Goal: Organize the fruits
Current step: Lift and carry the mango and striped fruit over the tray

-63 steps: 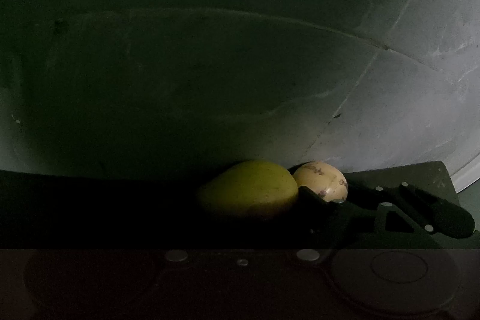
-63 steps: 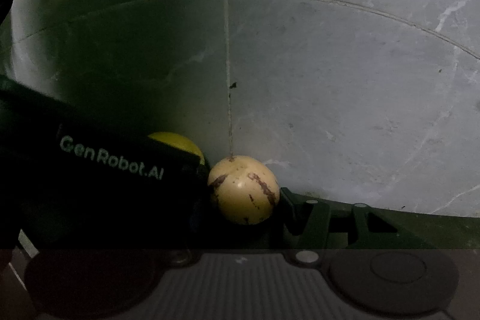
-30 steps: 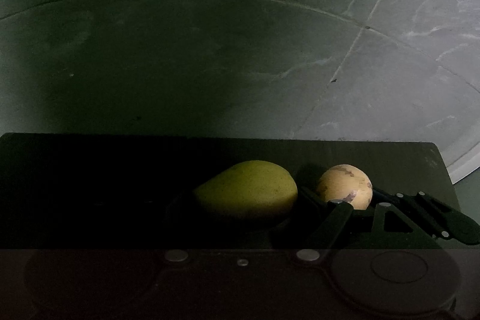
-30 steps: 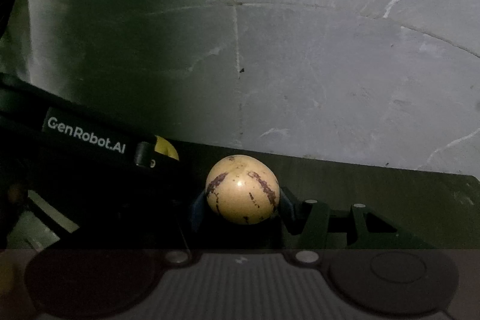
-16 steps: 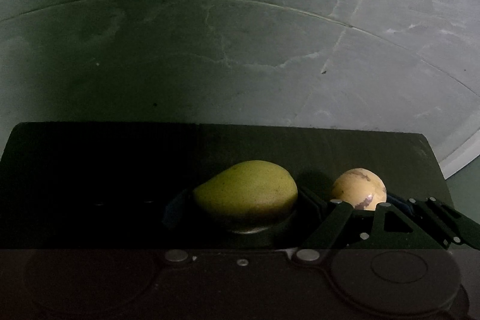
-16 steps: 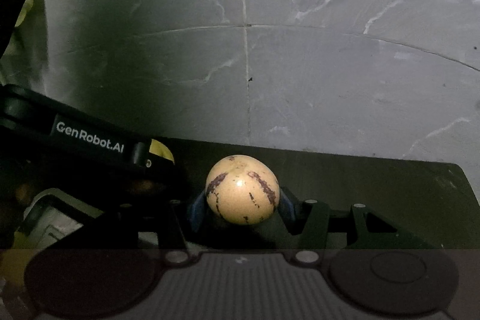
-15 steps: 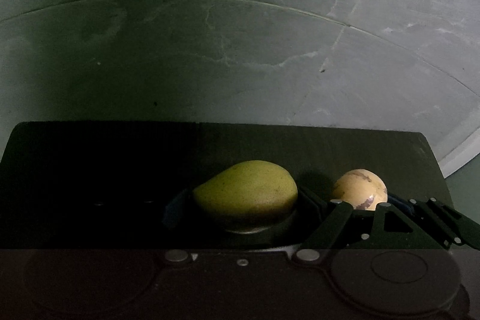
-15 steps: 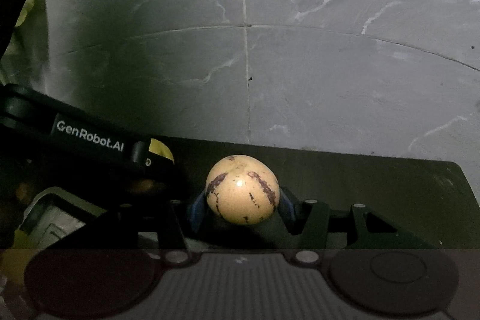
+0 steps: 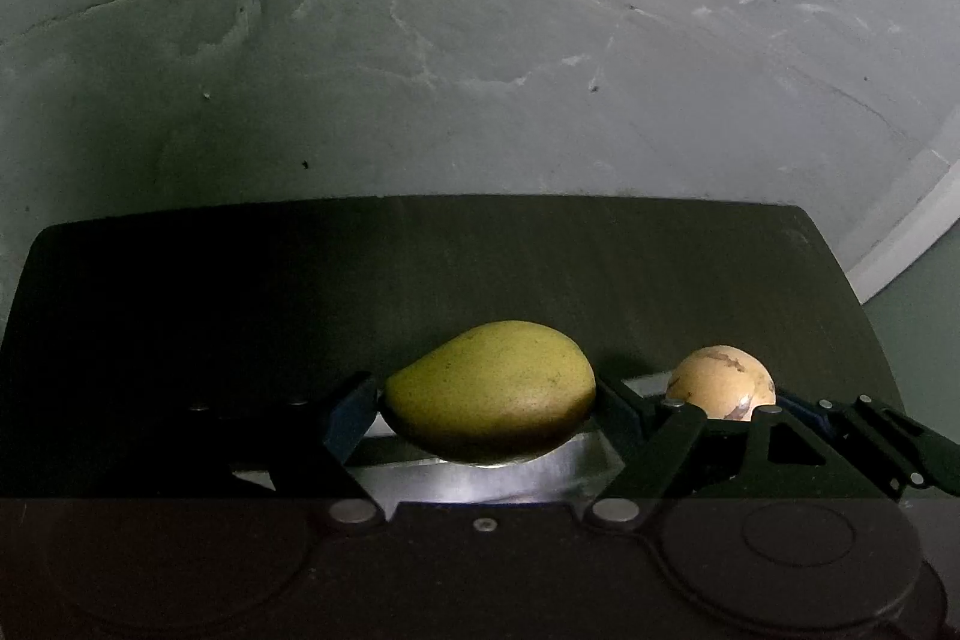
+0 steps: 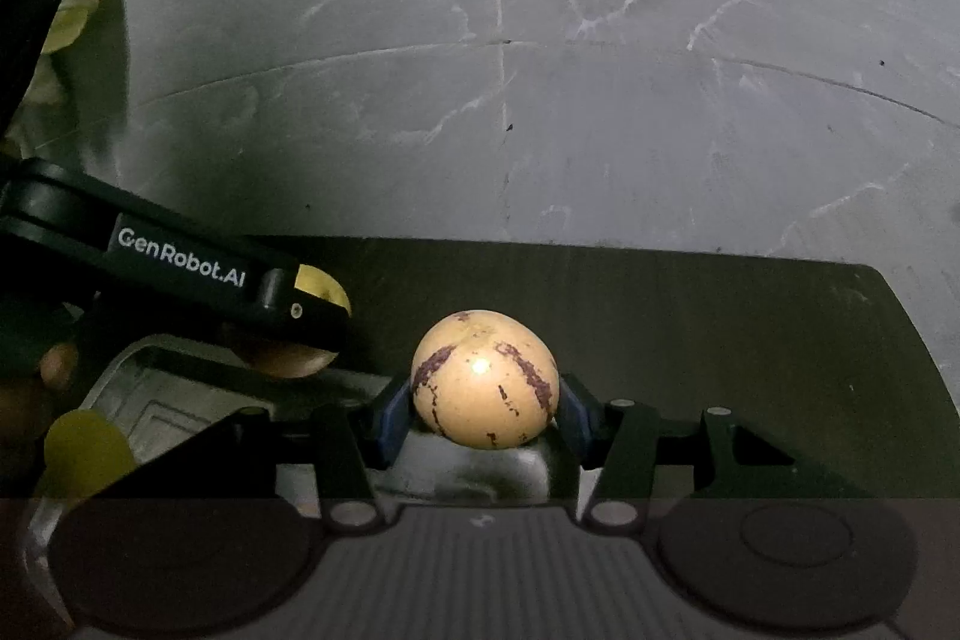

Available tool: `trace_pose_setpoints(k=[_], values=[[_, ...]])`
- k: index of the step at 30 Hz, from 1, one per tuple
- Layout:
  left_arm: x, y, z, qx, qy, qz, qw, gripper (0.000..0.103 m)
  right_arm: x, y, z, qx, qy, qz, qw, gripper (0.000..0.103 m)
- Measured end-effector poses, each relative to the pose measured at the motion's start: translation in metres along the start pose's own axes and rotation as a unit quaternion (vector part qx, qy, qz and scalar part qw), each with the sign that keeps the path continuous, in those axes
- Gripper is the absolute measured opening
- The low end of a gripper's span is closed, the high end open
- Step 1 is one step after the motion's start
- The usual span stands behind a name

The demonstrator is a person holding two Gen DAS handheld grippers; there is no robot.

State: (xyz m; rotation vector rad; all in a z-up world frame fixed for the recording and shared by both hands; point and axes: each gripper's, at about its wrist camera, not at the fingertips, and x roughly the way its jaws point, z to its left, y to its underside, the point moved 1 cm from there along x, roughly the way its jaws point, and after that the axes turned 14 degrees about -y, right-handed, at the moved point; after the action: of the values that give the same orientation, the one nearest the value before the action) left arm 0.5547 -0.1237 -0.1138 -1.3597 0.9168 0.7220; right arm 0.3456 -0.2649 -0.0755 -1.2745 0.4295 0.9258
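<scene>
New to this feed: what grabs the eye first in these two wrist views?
The yellow-green mango, clamped low and central in the left gripper, stands out against the dark table. Beside it, the right gripper pinches a cream round fruit with purple streaks over a shiny metal tray.

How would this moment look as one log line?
left claw: shut on mango | right claw: shut on streaked fruit | both above metal tray
</scene>
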Motion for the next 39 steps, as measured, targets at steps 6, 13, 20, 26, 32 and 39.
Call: trace_pose_setpoints(k=[6,13,20,26,32,39], values=[[0.013,0.000,-0.001,0.015,0.009,0.006,0.9998,0.079,-0.021,0.015,0.012,0.013,0.012,0.003,1.000,0.056],[0.034,-0.001,-0.007,0.026,0.010,0.017,0.9995,0.079,-0.042,0.036,0.022,0.031,0.027,0.008,0.999,0.056],[0.055,-0.004,-0.013,0.037,0.009,0.021,0.9991,0.079,-0.051,0.049,0.033,0.040,0.031,0.014,0.999,0.056],[0.059,-0.002,-0.017,0.045,0.008,0.027,0.9986,0.079,-0.056,0.058,0.037,0.047,0.033,0.020,0.998,0.056],[0.057,0.003,-0.016,0.052,0.009,0.029,0.9982,0.079,-0.057,0.066,0.043,0.051,0.030,0.024,0.998,0.056],[0.050,0.008,-0.012,0.054,0.008,0.030,0.9981,0.079,-0.055,0.071,0.049,0.049,0.022,0.026,0.998,0.056]])
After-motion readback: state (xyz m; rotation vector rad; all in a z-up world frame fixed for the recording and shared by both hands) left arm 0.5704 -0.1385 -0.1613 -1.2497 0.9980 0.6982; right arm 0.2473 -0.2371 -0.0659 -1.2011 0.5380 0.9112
